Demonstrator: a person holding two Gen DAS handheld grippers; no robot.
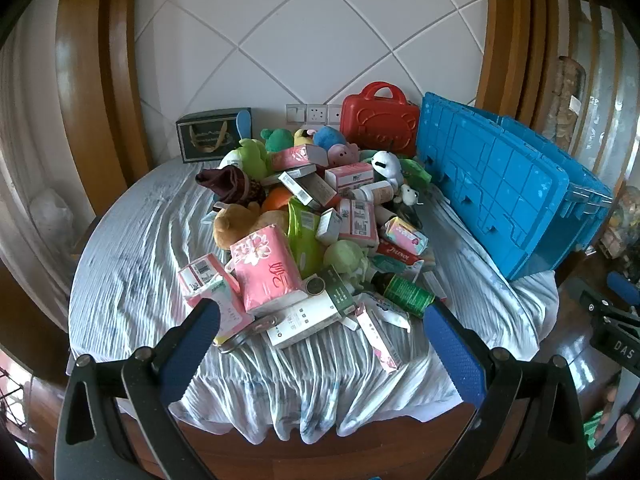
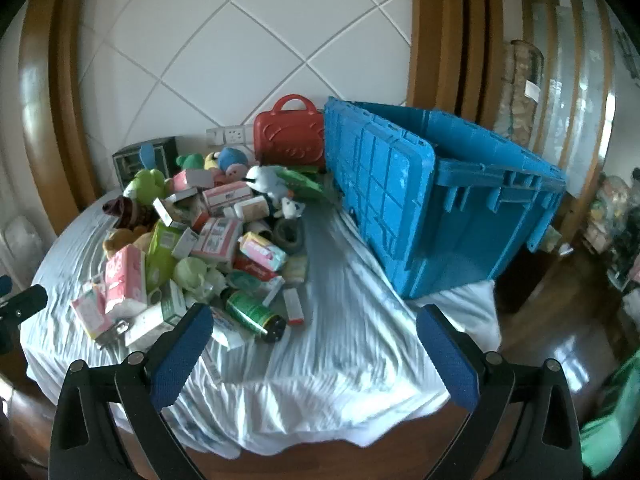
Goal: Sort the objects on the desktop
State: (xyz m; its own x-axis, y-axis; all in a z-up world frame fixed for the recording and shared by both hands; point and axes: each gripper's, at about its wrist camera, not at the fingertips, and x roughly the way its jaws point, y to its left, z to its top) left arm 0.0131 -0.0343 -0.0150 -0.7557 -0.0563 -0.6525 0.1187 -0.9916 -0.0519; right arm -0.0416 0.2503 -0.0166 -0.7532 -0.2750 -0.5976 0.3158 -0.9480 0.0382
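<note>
A heap of boxes, packets, bottles and plush toys lies on a table under a white cloth (image 1: 132, 256). It holds a pink tissue pack (image 1: 266, 268), a green bottle (image 1: 406, 290) and a brown plush bear (image 1: 236, 222). My left gripper (image 1: 320, 320) is open and empty, just before the heap's near edge. My right gripper (image 2: 316, 328) is open and empty, over bare cloth right of the heap; the green bottle (image 2: 252, 312) lies by its left finger. The pink tissue pack (image 2: 126, 280) shows at the left.
A blue plastic crate (image 1: 508, 188) with hinged lids stands at the table's right side and also shows in the right wrist view (image 2: 432, 200). A red carry case (image 1: 378, 120) and a dark box (image 1: 210, 136) stand against the tiled back wall. Wooden floor lies at the right.
</note>
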